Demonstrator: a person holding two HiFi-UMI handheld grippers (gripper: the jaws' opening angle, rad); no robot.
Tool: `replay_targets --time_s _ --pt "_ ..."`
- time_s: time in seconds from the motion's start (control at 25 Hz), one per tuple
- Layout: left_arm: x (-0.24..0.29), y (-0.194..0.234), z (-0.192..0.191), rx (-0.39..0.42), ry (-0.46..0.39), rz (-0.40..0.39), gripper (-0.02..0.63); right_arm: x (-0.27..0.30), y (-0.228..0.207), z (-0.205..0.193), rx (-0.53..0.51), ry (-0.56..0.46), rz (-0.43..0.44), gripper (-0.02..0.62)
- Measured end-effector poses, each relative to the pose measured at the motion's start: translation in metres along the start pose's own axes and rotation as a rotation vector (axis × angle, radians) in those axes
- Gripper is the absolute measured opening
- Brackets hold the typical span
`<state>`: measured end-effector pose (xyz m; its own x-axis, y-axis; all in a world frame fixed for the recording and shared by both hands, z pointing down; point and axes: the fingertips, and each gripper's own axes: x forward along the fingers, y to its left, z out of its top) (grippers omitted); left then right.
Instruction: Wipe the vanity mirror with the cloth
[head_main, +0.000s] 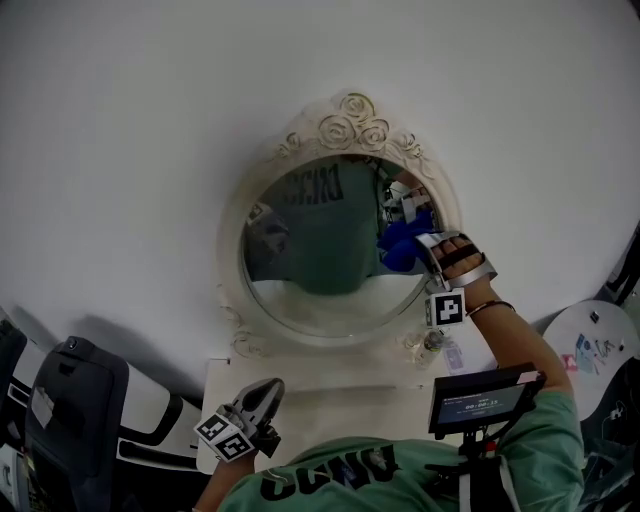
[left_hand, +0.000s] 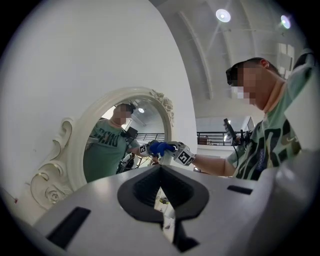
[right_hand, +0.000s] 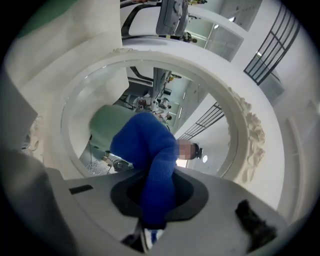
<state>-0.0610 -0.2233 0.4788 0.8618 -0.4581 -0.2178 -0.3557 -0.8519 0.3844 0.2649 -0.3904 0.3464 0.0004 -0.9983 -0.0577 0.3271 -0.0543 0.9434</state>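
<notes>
Partly, cloth (right_hand: 150, 160) masks mirror (head_main: 320, 300), contact unclear

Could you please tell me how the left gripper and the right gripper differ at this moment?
The right gripper is shut on the blue cloth; the left gripper is shut on nothing. The right gripper is raised to the glass of the vanity mirror; the left gripper hangs low, away from it. Both carry a marker cube.

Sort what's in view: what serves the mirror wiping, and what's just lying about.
In use: blue knitted cloth; oval mirror in its cream carved frame; right gripper, shut on the cloth.
Lying about: left gripper, shut and empty; black chair; round white table.
</notes>
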Motion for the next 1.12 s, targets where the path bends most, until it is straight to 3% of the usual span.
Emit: replay_targets --time_s 0.2,0.44,0.52,0.8,0.96,1.12 --pt "0.008 -0.003 -0.005 -0.004 0.013 -0.013 0.0 -0.005 0.008 -0.032 0.009 0.069 0.019 0.049" --pt "-0.014 0.002 -0.001 0.002 -0.01 0.038 0.0 -0.005 -0.004 -0.013 0.038 0.052 0.016 0.049" --pt "-0.026 0.006 0.001 0.001 -0.021 0.065 0.0 -0.003 -0.024 0.027 0.046 -0.037 -0.031 0.049" --pt "-0.065 0.009 0.008 0.012 -0.071 0.141 0.0 0.015 -0.086 0.231 0.031 -0.403 -0.145 0.049" --pt "-0.093 0.012 0.014 0.034 -0.096 0.203 0.0 0.031 -0.092 0.308 -0.021 -0.497 -0.143 0.049" --pt "-0.12 0.016 0.019 0.044 -0.122 0.256 0.0 0.047 -0.088 0.344 -0.054 -0.517 -0.117 0.049"
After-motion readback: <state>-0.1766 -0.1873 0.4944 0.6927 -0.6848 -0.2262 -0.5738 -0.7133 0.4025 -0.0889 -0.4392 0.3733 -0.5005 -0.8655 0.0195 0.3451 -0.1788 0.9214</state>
